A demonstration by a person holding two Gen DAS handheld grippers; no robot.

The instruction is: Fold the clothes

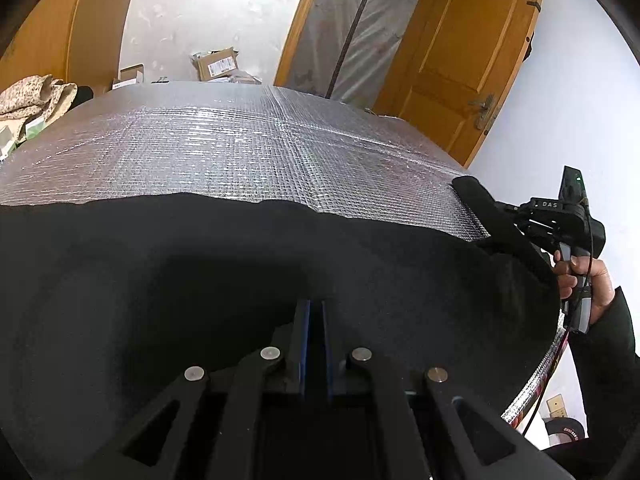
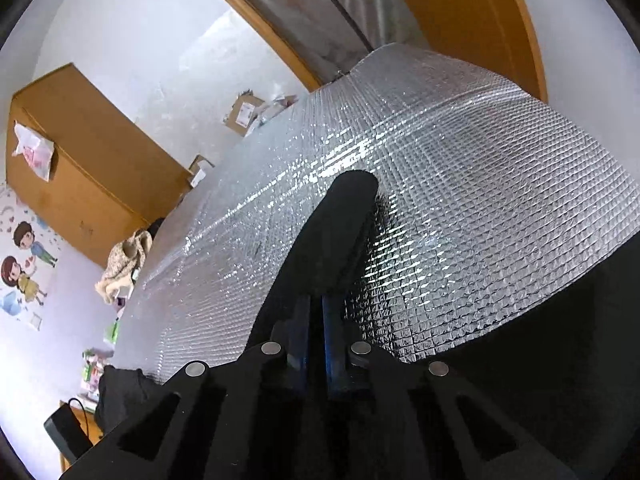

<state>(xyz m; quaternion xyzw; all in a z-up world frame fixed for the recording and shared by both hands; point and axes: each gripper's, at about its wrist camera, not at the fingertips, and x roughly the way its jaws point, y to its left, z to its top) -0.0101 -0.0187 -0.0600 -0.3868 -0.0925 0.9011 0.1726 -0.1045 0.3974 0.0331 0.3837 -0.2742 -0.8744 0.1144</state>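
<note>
A black garment (image 1: 240, 264) lies spread over the near part of the silver quilted tabletop (image 1: 240, 140), one corner lifted and folded over.

Home bedroom, wooden door (image 1: 460, 52), wooden wardrobe (image 2: 80, 152), cartoon wall stickers (image 2: 24, 264), cardboard boxes (image 1: 216, 65) on floor

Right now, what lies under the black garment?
The silver quilted foil mat shows beyond the black fabric garment and presumably continues beneath; anything else under it is covered.
</note>
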